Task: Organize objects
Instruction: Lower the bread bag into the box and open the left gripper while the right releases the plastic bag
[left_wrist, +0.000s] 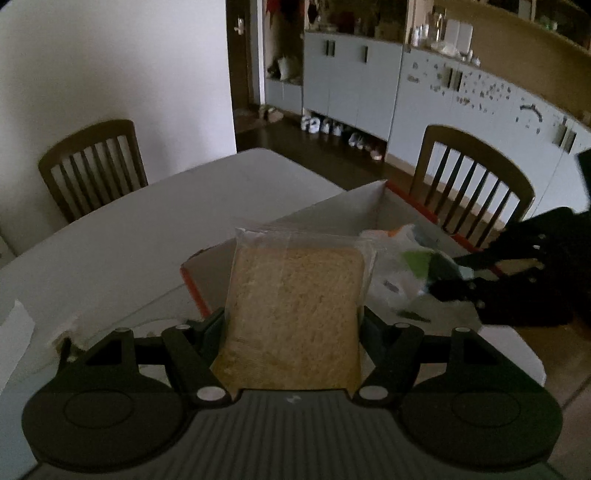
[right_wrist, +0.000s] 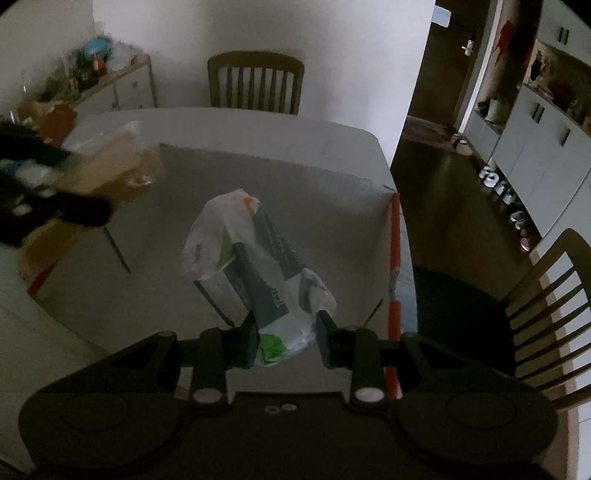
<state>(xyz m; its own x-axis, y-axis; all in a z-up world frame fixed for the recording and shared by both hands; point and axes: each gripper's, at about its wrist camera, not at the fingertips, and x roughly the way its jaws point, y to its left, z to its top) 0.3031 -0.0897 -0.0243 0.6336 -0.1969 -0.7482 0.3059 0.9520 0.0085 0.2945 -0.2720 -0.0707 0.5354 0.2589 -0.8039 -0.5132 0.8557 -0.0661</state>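
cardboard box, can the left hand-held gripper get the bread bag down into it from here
Probably yes. The left hand-held gripper holds the bread bag by the open cardboard box; only the right gripper's wrapped package sits in the middle.

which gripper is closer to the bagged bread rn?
Left. The left gripper is closed on the bagged bread, holding it above the box. The right gripper sits off to the side, clamped on a plastic-wrapped pack.

This is a home's dining room: a white table (left_wrist: 122, 236) with slatted wooden chairs (left_wrist: 92, 162) drawn up around it, pale cupboards (left_wrist: 351, 81) along the wall, pairs of shoes (left_wrist: 321, 125) lined up beneath them, and a cluttered sideboard (right_wrist: 110, 81) in the corner.
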